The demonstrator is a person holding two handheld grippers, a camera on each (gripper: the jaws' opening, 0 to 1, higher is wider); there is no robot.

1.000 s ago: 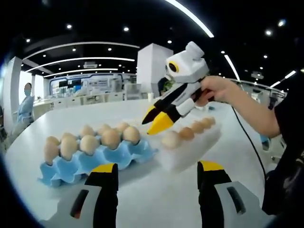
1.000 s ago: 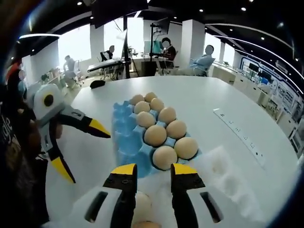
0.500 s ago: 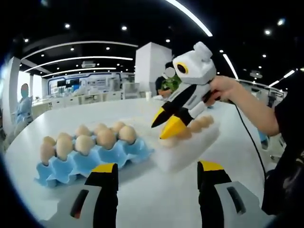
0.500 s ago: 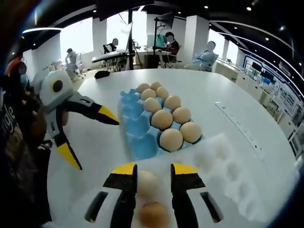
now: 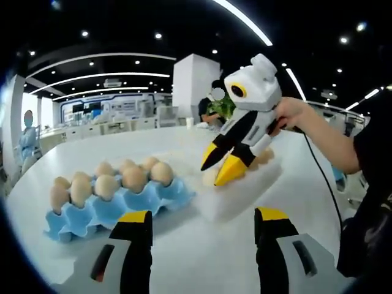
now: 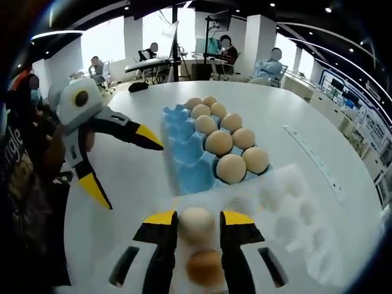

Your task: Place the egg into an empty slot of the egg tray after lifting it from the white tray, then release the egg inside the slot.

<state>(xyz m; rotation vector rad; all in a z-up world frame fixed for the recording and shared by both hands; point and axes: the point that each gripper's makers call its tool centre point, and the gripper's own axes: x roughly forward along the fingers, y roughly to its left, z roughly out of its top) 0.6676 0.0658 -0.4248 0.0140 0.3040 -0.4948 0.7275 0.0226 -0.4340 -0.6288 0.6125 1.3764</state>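
Observation:
The blue egg tray (image 6: 187, 162) holds a row of eggs (image 6: 231, 166) on its right side, and the slots on its left side are bare. In front of it lies the white tray (image 6: 297, 211). My right gripper (image 6: 199, 218) hangs low over that tray, open, its jaws on either side of a pale egg (image 6: 197, 222); contact is unclear. A browner egg (image 6: 205, 267) lies just behind. From the left gripper view, the right gripper (image 5: 220, 170) points down at the white tray (image 5: 242, 193), beside the blue egg tray (image 5: 113, 205). My left gripper (image 5: 204, 215) is open and holds nothing.
The left gripper (image 6: 127, 166), held in a hand, hovers open to the left of the blue egg tray. The round white table (image 6: 318, 141) stretches beyond both trays. People sit at desks far behind. A person's arm (image 5: 318, 138) reaches in from the right.
My right gripper has moved forward and down over the white tray, so the pale egg now lies between its jaw tips. The left gripper has barely moved.

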